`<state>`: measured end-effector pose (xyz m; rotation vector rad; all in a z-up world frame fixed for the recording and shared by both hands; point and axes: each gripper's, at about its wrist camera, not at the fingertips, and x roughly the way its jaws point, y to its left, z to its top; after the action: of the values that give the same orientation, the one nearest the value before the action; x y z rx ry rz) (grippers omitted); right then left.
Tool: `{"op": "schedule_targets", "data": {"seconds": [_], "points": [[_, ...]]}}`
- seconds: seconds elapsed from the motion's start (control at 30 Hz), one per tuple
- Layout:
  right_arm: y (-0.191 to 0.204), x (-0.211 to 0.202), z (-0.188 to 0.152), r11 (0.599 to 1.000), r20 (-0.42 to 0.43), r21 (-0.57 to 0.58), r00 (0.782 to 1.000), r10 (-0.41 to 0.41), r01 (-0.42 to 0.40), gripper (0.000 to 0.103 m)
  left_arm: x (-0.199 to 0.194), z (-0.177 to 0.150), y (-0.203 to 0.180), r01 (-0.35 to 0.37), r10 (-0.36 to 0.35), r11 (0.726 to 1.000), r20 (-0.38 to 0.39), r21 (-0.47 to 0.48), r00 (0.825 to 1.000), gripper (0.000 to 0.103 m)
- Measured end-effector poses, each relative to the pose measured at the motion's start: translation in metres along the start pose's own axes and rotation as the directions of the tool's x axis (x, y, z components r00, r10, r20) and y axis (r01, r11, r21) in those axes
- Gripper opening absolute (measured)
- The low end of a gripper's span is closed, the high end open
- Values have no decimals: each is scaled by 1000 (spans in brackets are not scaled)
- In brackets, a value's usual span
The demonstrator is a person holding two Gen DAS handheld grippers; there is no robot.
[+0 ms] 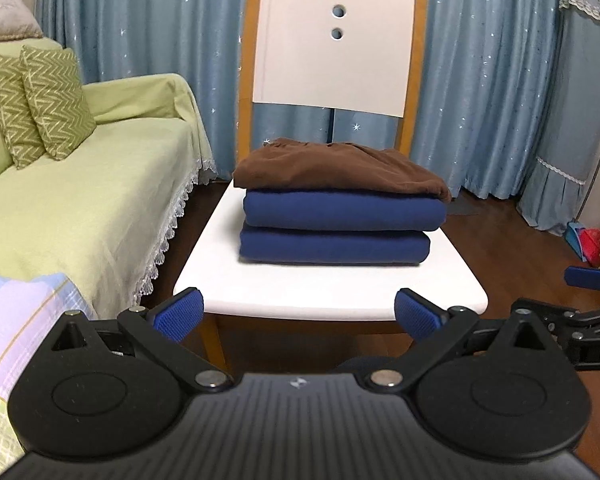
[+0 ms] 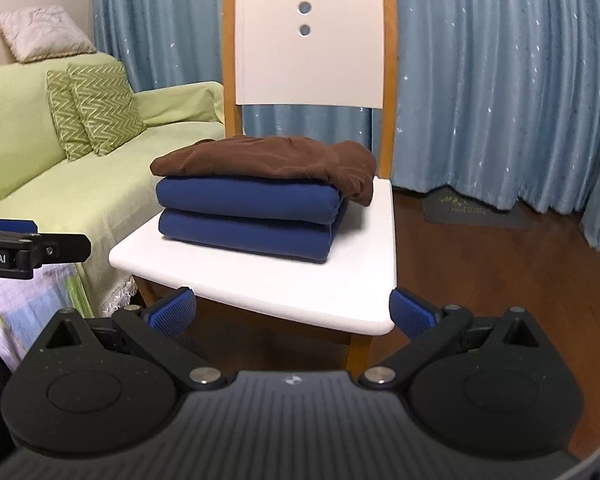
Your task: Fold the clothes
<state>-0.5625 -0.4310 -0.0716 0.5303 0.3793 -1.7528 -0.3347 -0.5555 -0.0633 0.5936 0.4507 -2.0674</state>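
Note:
A stack of folded clothes sits on a white chair seat [image 1: 260, 292] [image 2: 236, 280]. A brown garment [image 1: 340, 172] [image 2: 268, 160] lies on top of two folded navy blue garments [image 1: 340, 228] [image 2: 248, 216]. My left gripper [image 1: 299, 316] is open and empty, held before the seat's front edge. My right gripper [image 2: 292, 312] is open and empty, also short of the seat's front edge. The right gripper's body shows at the right edge of the left wrist view [image 1: 588, 320]. The left gripper's body shows at the left edge of the right wrist view [image 2: 28, 252].
A green sofa [image 1: 80, 200] [image 2: 60, 184] with two zigzag cushions [image 1: 44, 108] [image 2: 96, 112] stands left of the chair. A pastel checked cloth [image 1: 16, 328] lies at lower left. Blue curtains [image 1: 480, 80] hang behind. The floor [image 2: 500, 280] is dark wood.

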Motion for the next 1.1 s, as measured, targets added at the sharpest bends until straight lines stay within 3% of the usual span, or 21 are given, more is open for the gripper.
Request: {"op": "schedule_targets", "data": {"seconds": [0.5,1.1], "points": [[4,24,4,1000,-62,20,998,-3,4,102,29,3,4,-8,8,1000,-49,7,999,102],[-5,35,4,998,-51,39,997,-52,54,102,52,8,-7,-14,18,999,-85,44,996,102]]}}
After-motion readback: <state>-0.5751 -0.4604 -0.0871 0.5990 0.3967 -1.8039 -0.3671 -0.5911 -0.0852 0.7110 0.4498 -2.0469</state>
